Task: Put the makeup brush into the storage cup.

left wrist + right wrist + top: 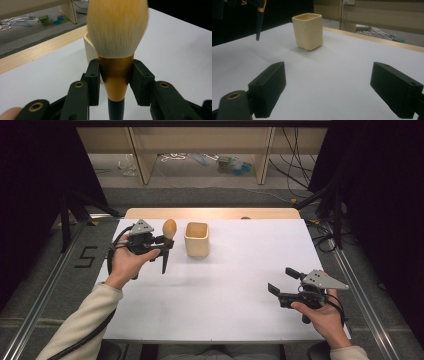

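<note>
A makeup brush (168,236) with pale orange bristles, a gold ferrule (115,75) and a dark handle is held upright above the white table, bristles up. My left gripper (166,241) is shut on its ferrule, just left of a cream square cup (196,239). The cup (89,47) stands right behind the bristles in the left gripper view. The handle tip (258,23) hangs clear of the table. My right gripper (284,280) is open near the table's front right, with nothing between its jaws, facing the cup (308,31) from a distance.
The white table (235,285) has a wooden strip (212,213) along its far edge. Beyond it are wooden shelf legs, cables and small items on the floor. Black curtains stand at both sides.
</note>
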A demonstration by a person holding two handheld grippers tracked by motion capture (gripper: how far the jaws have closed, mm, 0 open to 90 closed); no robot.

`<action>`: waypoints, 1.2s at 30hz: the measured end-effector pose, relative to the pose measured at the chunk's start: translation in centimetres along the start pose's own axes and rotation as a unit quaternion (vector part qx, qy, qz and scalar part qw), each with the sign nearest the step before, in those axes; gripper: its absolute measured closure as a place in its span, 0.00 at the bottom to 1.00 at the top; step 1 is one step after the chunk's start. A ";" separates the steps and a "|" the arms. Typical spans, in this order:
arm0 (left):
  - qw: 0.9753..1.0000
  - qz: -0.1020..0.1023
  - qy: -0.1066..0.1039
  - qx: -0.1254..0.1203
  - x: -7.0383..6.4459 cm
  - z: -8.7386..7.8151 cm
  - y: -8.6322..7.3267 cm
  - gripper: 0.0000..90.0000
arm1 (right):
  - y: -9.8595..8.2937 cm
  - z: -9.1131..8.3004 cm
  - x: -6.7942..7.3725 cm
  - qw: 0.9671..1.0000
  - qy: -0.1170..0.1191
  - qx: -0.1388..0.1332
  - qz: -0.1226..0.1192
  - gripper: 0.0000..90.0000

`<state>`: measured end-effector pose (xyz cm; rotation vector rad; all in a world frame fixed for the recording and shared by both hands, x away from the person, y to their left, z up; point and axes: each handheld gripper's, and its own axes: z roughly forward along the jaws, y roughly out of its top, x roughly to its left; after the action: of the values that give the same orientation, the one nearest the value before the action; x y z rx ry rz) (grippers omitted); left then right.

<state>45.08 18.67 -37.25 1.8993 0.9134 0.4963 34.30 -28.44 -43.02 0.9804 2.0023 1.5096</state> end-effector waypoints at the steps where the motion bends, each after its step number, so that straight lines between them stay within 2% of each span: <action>1: 1.000 0.000 0.000 -0.001 0.0 0.0 0.0 0.69 | 0.0 0.0 0.0 1.000 0.000 -0.001 0.000 0.16; 21: 1.000 -0.006 0.006 -0.023 -0.1 0.1 0.3 0.69 | 0.0 0.0 0.0 1.000 0.000 -0.002 0.001 0.16; 36: 0.999 -0.022 0.011 -0.046 -0.2 0.0 0.6 0.69 | 0.0 0.1 0.0 1.000 0.005 -0.012 0.002 0.16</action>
<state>45.14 18.38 -36.74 1.7895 0.9289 0.5267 34.33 -28.37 -43.02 0.9690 1.9852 1.5414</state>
